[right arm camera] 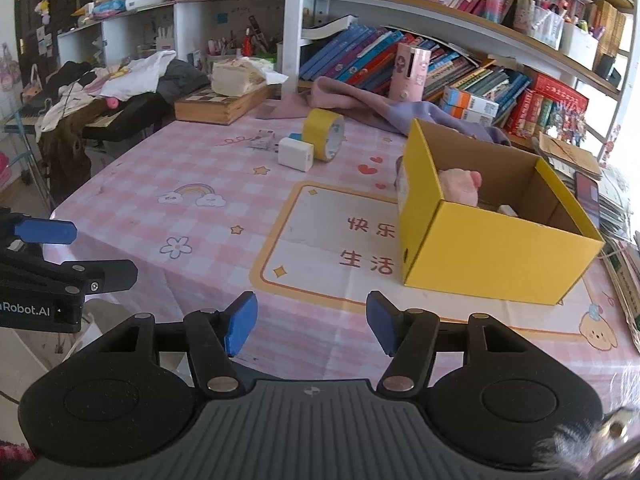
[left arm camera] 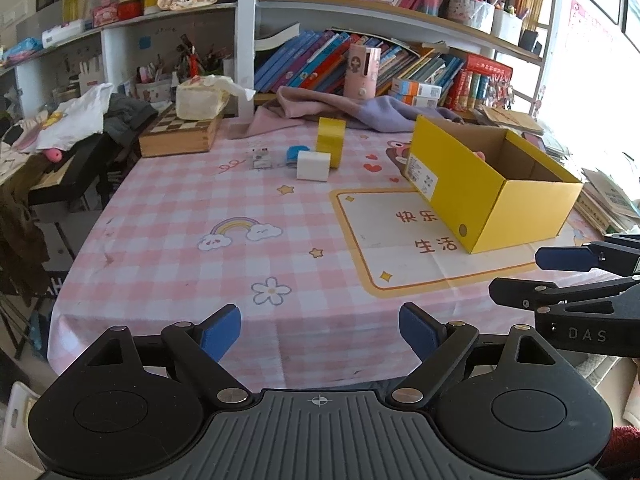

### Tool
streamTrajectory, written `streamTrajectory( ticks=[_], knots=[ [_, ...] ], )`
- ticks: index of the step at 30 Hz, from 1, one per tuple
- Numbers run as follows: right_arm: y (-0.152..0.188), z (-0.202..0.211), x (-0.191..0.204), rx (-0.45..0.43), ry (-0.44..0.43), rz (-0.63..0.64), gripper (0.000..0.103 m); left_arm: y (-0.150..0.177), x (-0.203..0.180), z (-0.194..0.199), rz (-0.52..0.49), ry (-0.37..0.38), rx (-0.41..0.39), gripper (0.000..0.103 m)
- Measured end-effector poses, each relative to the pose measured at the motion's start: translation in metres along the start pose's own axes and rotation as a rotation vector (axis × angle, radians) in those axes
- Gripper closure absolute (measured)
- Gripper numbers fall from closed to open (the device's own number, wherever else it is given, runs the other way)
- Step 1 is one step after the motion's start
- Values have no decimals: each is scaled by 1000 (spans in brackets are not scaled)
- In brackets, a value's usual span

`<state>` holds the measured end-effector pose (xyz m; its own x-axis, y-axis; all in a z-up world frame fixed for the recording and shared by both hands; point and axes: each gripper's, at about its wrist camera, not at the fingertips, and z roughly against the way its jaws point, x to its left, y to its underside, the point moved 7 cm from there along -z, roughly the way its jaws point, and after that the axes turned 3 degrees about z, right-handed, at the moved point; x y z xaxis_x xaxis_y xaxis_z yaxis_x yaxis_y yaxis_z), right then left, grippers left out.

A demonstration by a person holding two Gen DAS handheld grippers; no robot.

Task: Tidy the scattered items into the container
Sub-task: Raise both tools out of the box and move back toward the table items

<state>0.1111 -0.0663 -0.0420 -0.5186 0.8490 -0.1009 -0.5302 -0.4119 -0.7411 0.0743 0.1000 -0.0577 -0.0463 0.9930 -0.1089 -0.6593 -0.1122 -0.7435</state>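
A yellow cardboard box (left arm camera: 484, 196) stands open on the right of the table; it also shows in the right wrist view (right arm camera: 492, 248), with a pink soft item (right arm camera: 460, 186) inside. Far across the table lie a yellow tape roll (left arm camera: 331, 140) (right arm camera: 325, 133), a white block (left arm camera: 313, 165) (right arm camera: 295, 153), a small blue item (left arm camera: 297, 155) and a small grey-white item (left arm camera: 262, 159) (right arm camera: 262, 140). My left gripper (left arm camera: 320, 330) is open and empty over the near table edge. My right gripper (right arm camera: 312, 326) is open and empty, near the box's front.
The table has a pink checked cloth (left arm camera: 192, 216). A wooden chess box (left arm camera: 180, 134) with a tissue pack sits at the far left. Pink and purple cloths (left arm camera: 344, 106) lie at the back under bookshelves. Books are stacked to the right (right arm camera: 624, 240).
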Motion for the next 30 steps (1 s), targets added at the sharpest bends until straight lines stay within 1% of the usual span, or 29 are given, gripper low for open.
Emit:
streamTrajectory(
  ticks=[9, 19, 30],
  knots=[
    [-12, -22, 8, -6, -54, 32, 41, -9, 13, -9, 18, -50, -2, 14],
    [-28, -54, -2, 16, -61, 32, 41, -21, 17, -38, 18, -53, 25, 14],
    [-73, -94, -23, -2, -65, 2, 39, -55, 21, -75, 9, -60, 21, 14]
  ],
)
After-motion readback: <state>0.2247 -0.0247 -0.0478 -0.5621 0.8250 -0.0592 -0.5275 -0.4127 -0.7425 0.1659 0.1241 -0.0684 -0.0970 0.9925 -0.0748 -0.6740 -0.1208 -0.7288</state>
